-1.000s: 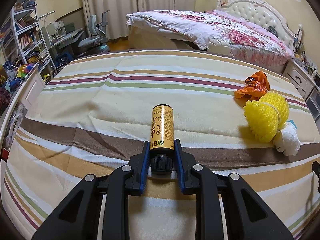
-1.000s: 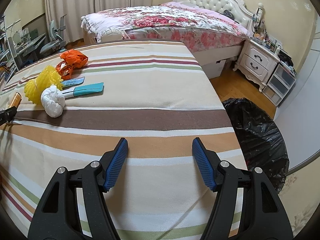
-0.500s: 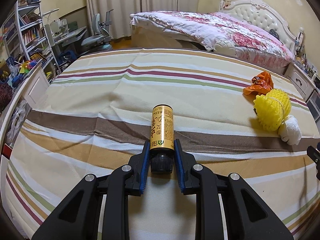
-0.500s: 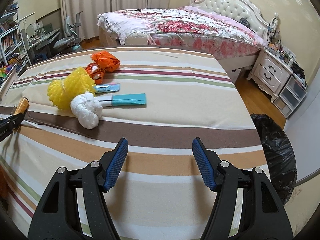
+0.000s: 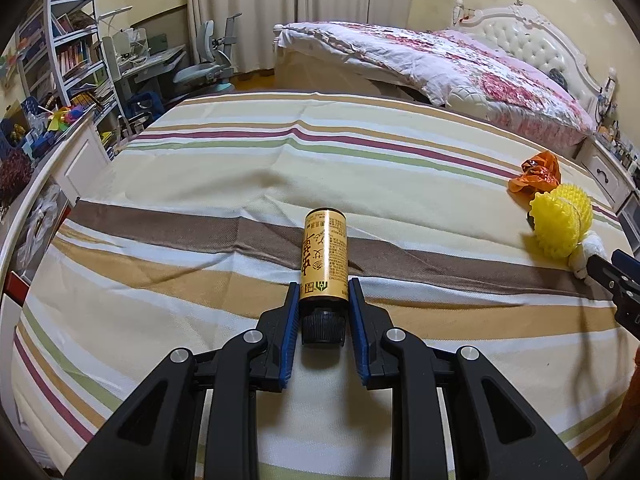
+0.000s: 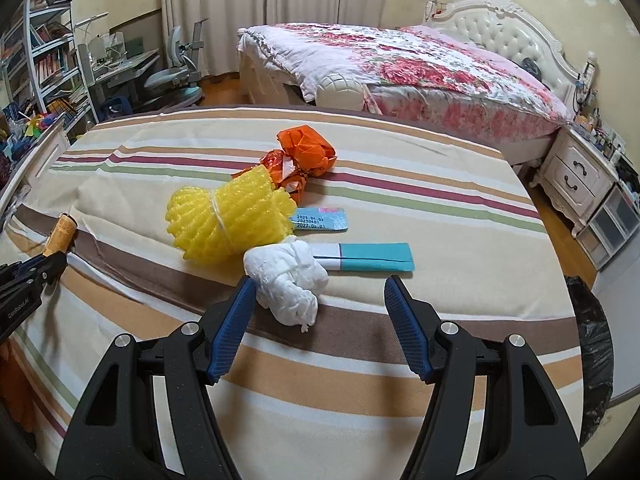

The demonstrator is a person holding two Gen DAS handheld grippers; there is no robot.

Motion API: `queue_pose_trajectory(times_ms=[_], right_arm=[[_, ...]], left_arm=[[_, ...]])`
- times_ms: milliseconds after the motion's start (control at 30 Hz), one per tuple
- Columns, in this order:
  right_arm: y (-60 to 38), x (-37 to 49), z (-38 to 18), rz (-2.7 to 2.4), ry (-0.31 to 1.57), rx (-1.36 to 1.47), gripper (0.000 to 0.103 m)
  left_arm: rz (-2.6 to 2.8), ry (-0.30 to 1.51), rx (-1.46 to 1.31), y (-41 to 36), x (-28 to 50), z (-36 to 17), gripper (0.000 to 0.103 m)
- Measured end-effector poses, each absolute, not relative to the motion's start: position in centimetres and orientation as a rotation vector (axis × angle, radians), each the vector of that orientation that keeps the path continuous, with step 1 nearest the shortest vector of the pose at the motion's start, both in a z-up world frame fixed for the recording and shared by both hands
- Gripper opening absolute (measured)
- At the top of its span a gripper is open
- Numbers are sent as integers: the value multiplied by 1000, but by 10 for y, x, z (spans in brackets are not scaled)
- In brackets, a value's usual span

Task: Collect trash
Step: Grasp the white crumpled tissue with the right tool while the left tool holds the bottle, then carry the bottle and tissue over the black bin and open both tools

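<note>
The left gripper (image 5: 323, 308) is clamped on a small gold-labelled bottle with a black ribbed screw cap (image 5: 325, 258), its blue pads pressed against the bottle's lower body on either side of the cap, the bottle pointing forward along the fingers above the striped cream, tan and brown cloth (image 5: 240, 184) that covers the table. The right gripper (image 6: 320, 320) hangs with its jaws spread wide and nothing between them, just short of a crumpled white tissue wad (image 6: 290, 284) that lies on the cloth on the brown stripe, close to its left finger. Touching the wad on its far left is a bundle of yellow foam netting tied with a band (image 6: 228, 220); behind that sit crumpled orange wrappers (image 6: 304, 156). A flat teal and white carton (image 6: 366, 257) lies just right of the wad, and a small blue sachet printed with dates (image 6: 320, 219) lies beyond it. A black trash bag (image 6: 592, 360) stands on the floor past the table's right edge.
</note>
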State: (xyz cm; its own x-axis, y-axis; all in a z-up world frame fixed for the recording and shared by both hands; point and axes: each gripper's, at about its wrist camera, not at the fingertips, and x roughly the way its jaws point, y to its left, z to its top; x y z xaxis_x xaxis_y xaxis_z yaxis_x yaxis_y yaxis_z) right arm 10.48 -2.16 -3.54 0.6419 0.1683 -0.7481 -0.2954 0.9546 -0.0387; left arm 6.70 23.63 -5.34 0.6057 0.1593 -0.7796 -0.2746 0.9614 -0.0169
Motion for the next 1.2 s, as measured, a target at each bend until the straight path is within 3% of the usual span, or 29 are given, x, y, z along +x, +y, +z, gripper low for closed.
queue_pose_trajectory(times_ms=[100, 167, 233, 333, 767, 1200], right_arm=[[-18, 108, -38, 271, 845, -162, 62], [-15, 108, -39, 281, 847, -161, 51], [-14, 106, -38, 297, 847, -165, 33], [-13, 100, -35, 300, 837, -176, 27], [-64, 65, -15, 237, 799, -114, 25], [-173, 41, -12, 13, 781, -13, 25]], left_arm=[[256, 882, -139, 238, 66, -53, 25], [256, 880, -139, 238, 65, -53, 25], [253, 876, -132, 236, 63, -52, 25], [242, 871, -126, 232, 60, -51, 25], [110, 838, -97, 176, 44, -36, 25], [-149, 798, 2, 52, 50, -24, 25]])
